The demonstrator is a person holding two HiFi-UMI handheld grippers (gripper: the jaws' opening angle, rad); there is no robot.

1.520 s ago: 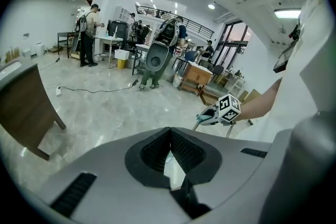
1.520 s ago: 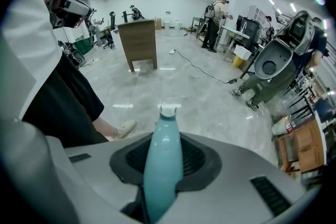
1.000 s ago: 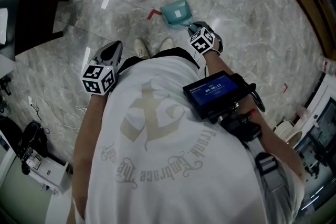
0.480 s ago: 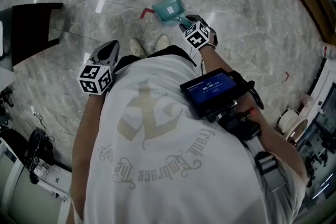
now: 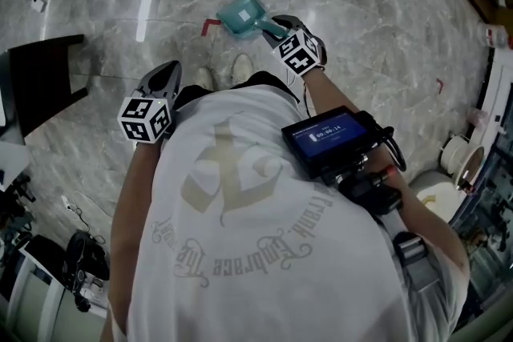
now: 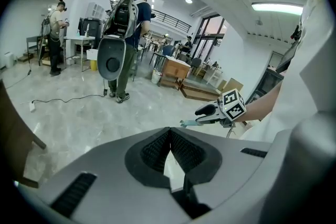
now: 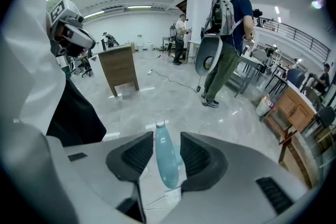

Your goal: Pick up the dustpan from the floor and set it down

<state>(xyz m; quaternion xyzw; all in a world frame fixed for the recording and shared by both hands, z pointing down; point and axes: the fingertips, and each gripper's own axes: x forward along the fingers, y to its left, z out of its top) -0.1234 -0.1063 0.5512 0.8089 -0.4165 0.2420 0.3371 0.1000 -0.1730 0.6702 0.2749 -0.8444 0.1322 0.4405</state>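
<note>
The teal dustpan point(image 5: 240, 10) hangs tilted above the marble floor point(image 5: 361, 4), ahead of my shoes point(image 5: 240, 68). My right gripper point(image 5: 277, 22) is shut on its handle. In the right gripper view the teal handle point(image 7: 167, 162) runs between the two dark pads, with the floor far below. From the left gripper view, the right gripper point(image 6: 209, 110) shows at hip height with a teal end point(image 6: 188, 124) sticking out of it. My left gripper point(image 5: 164, 78) is shut and holds nothing; its pads point(image 6: 157, 147) meet at the tip.
A dark table point(image 5: 40, 80) stands at the left. A small red piece point(image 5: 210, 26) lies on the floor near the dustpan. A person with a backpack point(image 7: 226, 44) and a wooden stool point(image 7: 119, 68) stand further off. A cable point(image 6: 63, 99) trails over the floor.
The right gripper and the dustpan have moved together up and to the left in the head view, and the pan has tipped more. The left gripper has shifted only slightly.
</note>
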